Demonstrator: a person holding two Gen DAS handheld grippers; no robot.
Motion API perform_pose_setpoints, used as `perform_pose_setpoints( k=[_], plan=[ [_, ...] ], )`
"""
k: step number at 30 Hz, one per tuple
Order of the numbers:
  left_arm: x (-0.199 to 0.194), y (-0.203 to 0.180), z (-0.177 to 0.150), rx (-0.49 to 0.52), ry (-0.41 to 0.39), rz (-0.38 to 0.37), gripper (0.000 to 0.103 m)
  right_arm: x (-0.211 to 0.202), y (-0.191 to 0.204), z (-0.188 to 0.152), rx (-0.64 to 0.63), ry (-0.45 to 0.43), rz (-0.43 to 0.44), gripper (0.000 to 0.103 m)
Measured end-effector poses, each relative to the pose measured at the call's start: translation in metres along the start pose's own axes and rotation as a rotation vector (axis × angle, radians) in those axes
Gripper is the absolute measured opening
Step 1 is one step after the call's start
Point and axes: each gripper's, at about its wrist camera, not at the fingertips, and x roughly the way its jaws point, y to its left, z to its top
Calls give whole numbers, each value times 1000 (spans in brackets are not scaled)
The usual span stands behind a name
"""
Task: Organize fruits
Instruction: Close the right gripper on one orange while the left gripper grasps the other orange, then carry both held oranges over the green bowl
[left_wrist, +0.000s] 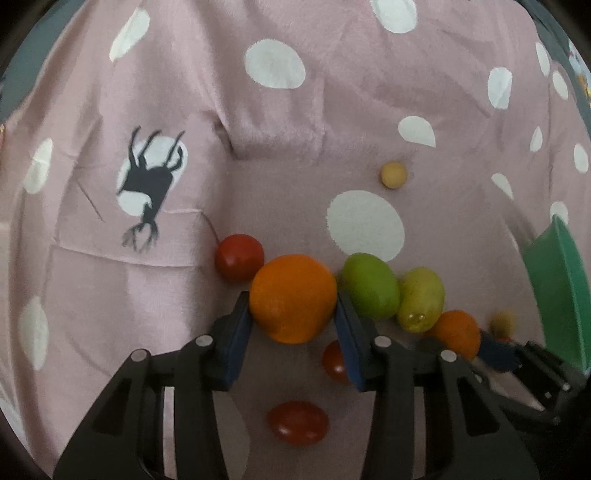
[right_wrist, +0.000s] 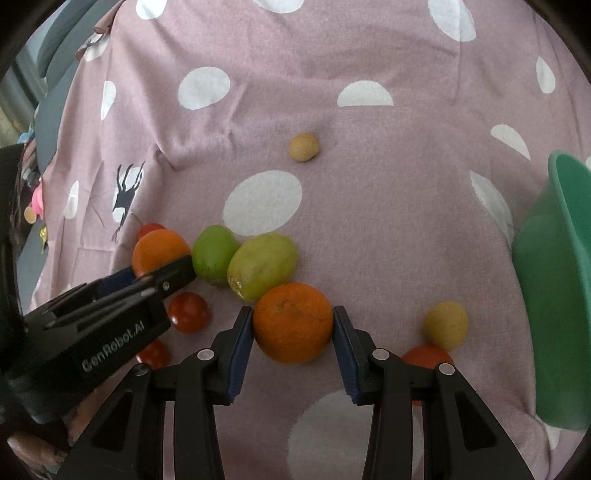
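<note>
The left claw (left_wrist: 293, 310) has its blue pads pressed on both sides of one orange (left_wrist: 293, 298), and the right claw (right_wrist: 293, 325) grips a second orange (right_wrist: 293, 323) the same way; both oranges sit low over a pink polka-dot cloth (right_wrist: 369, 166). Between the two oranges lie a green fruit (right_wrist: 214, 254) and a yellow-green fruit (right_wrist: 263, 266), touching each other. Red tomatoes (left_wrist: 239, 257) lie beside and below the left orange. A small tan fruit (right_wrist: 304, 146) lies well beyond the right orange, another yellowish one (right_wrist: 446, 325) just to its right, next to a partly hidden red fruit (right_wrist: 426, 357). Farther right stands a green bowl (right_wrist: 554, 295); its inside is out of view.
</note>
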Motion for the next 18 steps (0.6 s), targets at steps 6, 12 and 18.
perform_pose_setpoints(
  k=[6,12,18],
  plan=[
    [-21,1,0,-1,-46,-30,44,-9,-2,0,1,-23,0,43],
    [-42,-1,-1,11,-92,-42,44,-26,-3,2,5,-61,10,43],
    [-57,-7,-4,29,-127,-63,44,-48,-7,3,23,-122,17,43]
  ],
)
